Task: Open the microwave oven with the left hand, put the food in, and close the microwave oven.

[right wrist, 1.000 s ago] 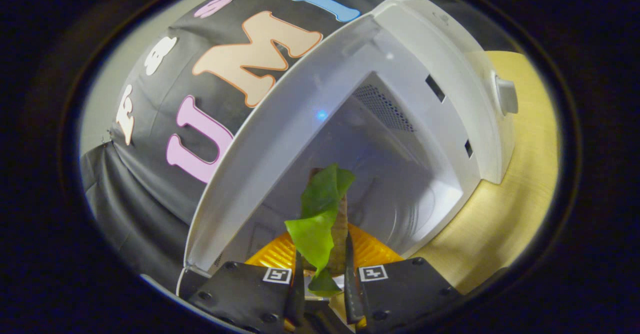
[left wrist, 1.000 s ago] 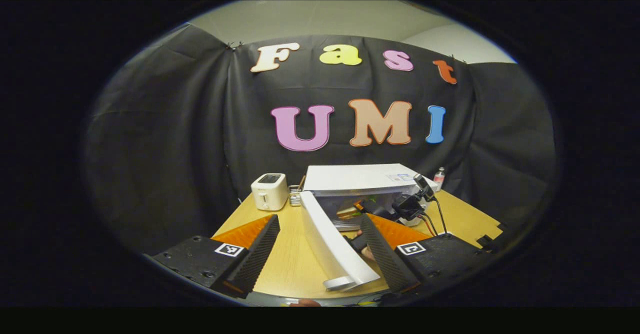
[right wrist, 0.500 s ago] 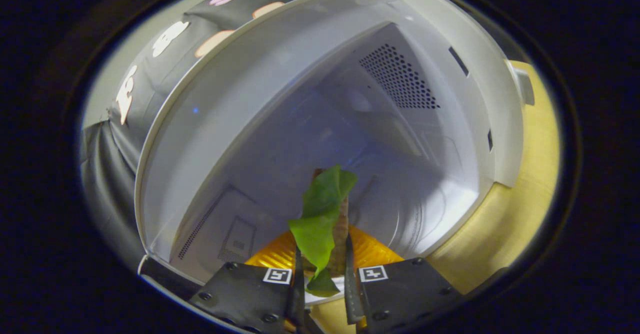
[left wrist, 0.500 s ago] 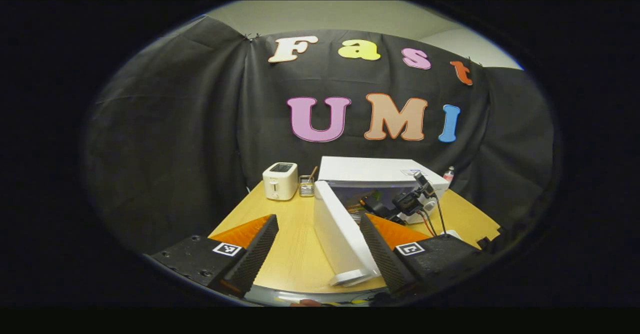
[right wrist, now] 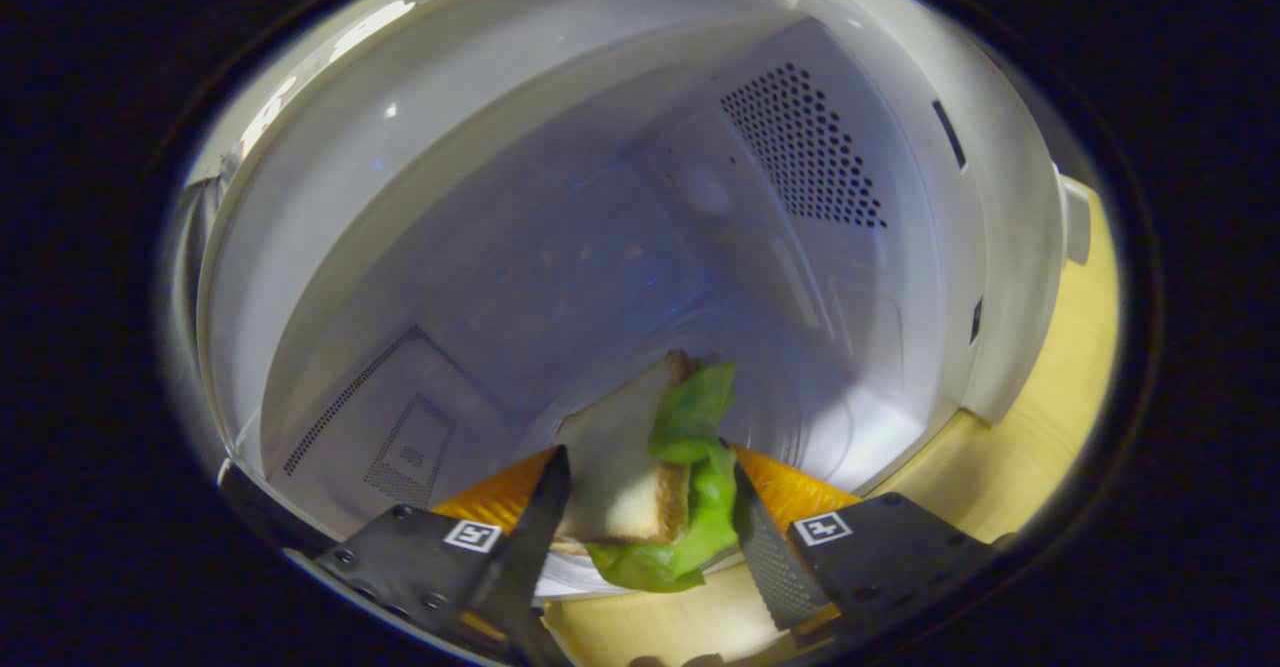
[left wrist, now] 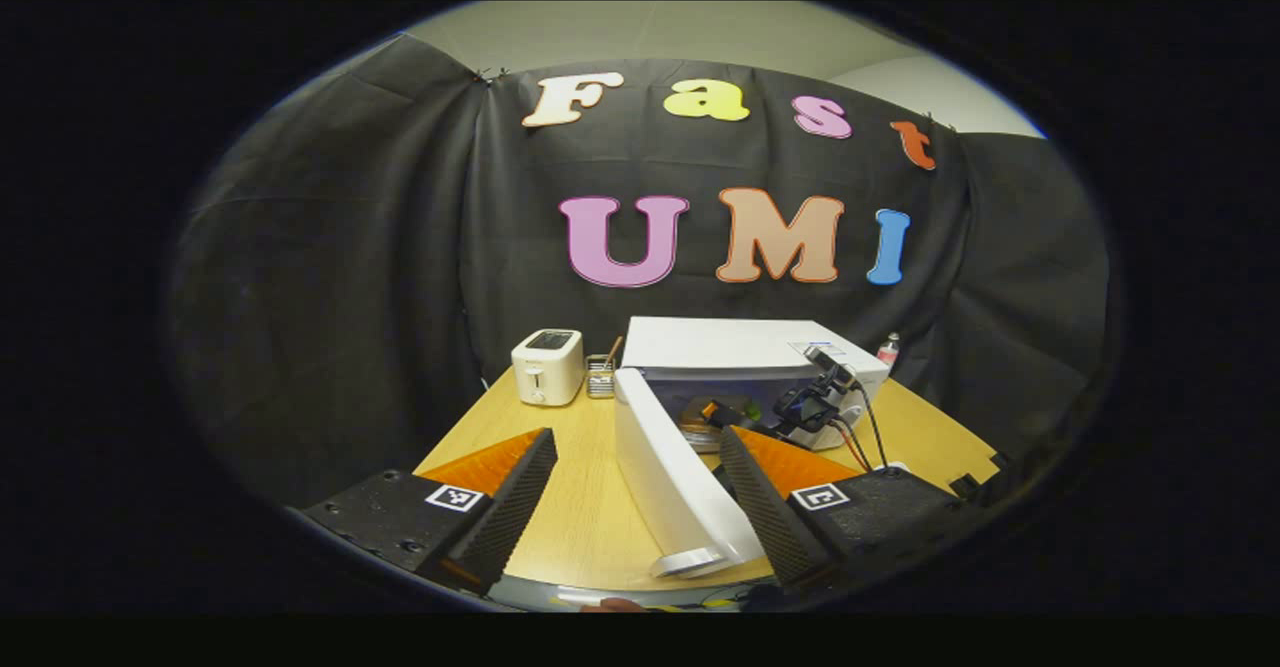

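Observation:
The white microwave (left wrist: 740, 342) stands on the wooden table (left wrist: 590, 517) with its door (left wrist: 670, 477) swung wide toward me. My left gripper (left wrist: 636, 437) is open, a finger on each side of the door's free edge without touching it. In the right gripper view I look into the microwave cavity (right wrist: 600, 247). A sandwich (right wrist: 620, 482) with green lettuce (right wrist: 700, 487) lies at the cavity's mouth, leaning left between the spread fingers of my open right gripper (right wrist: 648, 462). In the left gripper view, the right gripper (left wrist: 815, 405) reaches into the oven opening.
A white toaster (left wrist: 546, 365) and a small utensil holder (left wrist: 601, 375) stand left of the microwave. A small bottle (left wrist: 886, 349) is behind its right corner. Cables (left wrist: 865, 437) trail from the right gripper over the table.
My right gripper has pushed farther into the cavity and its fingers have opened. The sandwich, held upright before, has tipped left. My left gripper has shifted slightly and stays open.

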